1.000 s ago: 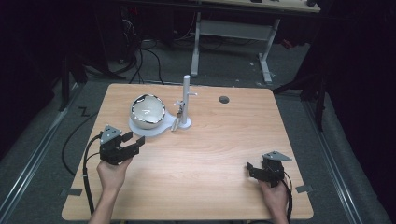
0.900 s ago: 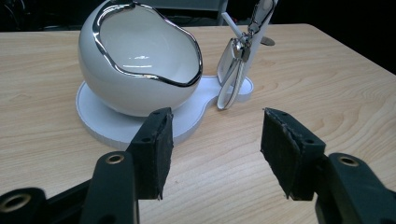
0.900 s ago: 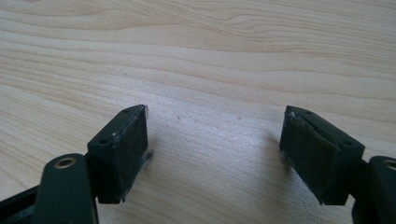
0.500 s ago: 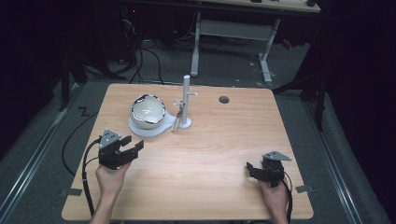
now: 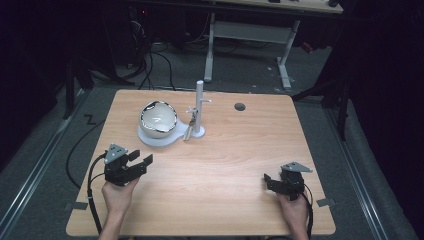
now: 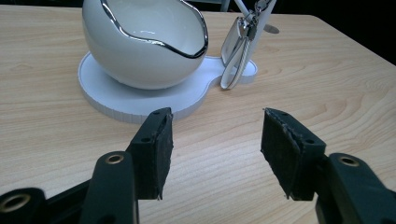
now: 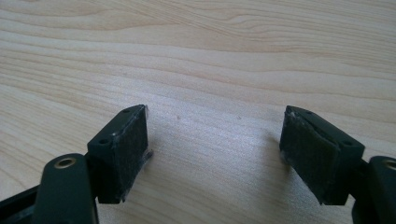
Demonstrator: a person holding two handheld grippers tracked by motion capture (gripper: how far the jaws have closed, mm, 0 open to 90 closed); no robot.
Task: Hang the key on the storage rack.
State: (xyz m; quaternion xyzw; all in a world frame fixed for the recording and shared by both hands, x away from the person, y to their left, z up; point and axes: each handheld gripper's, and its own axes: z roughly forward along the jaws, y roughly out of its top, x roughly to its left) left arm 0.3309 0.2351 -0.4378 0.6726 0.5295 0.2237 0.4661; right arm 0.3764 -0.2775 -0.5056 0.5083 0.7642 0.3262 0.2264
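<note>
Toward the far left of the tabletop [image 5: 240, 165], a white egg-shaped bowl [image 5: 158, 119] with a silver rim sits on a flat white base [image 5: 150, 139], and a small metal piece [image 6: 236, 44] hangs from the upright post [image 5: 199, 102] beside it. The left gripper [image 5: 141, 160] hovers near the front-left edge, jaws spread wide and empty, pointed at the bowl. The right gripper [image 5: 268, 180] rests by the front-right corner, also spread and holding nothing. To reach well, the left gripper should probably advance straight, keep its jaws wide, and settle on one target, bowl rim or hanging piece, without nudging the base or tipping the post.
</note>
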